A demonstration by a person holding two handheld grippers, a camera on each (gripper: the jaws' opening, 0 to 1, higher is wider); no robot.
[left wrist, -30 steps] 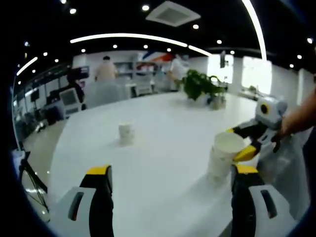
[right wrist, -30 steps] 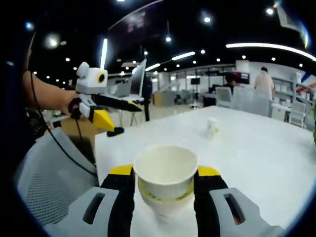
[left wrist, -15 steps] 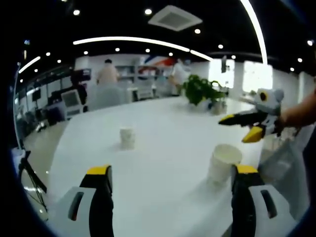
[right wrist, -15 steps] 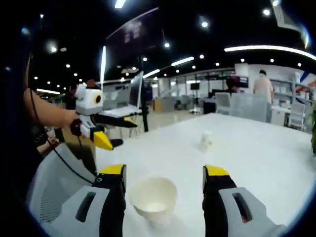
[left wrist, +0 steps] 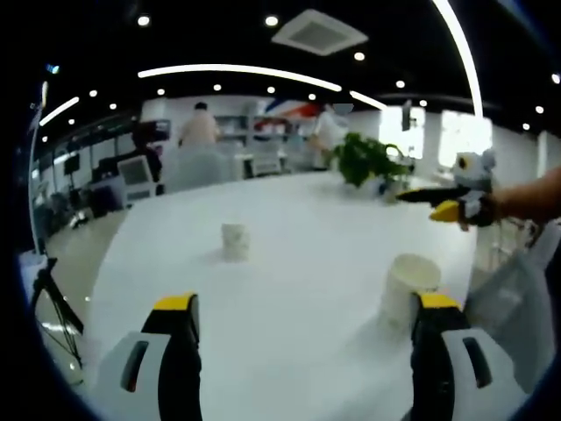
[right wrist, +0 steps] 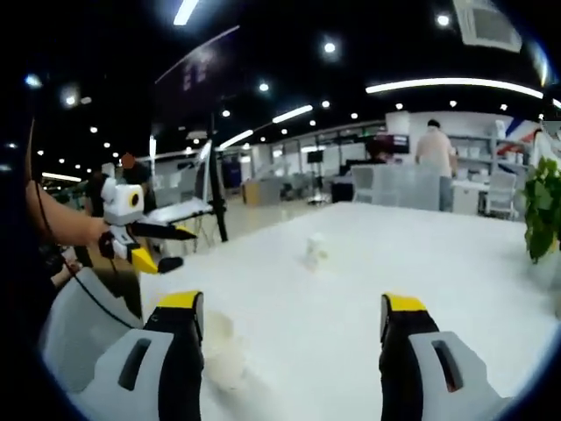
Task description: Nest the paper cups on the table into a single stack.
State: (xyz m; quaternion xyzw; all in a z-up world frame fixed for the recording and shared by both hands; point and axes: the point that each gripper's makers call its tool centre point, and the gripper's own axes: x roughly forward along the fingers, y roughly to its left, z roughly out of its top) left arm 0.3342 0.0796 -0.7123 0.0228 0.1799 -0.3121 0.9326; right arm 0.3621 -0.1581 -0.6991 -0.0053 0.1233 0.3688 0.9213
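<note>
A smooth white table (left wrist: 289, 263) with a slightly glossy top is shown. Two matt white paper cups are seen on it: a near cup (left wrist: 407, 294) and a far cup (left wrist: 234, 240). The left gripper (left wrist: 302, 346) and right gripper (right wrist: 294, 351) are made of hard plastic, grey and black with yellow tips. A grey mesh chair back (right wrist: 66, 338) is seen.

Both views low; share table (left wrist: 289, 263)
</note>
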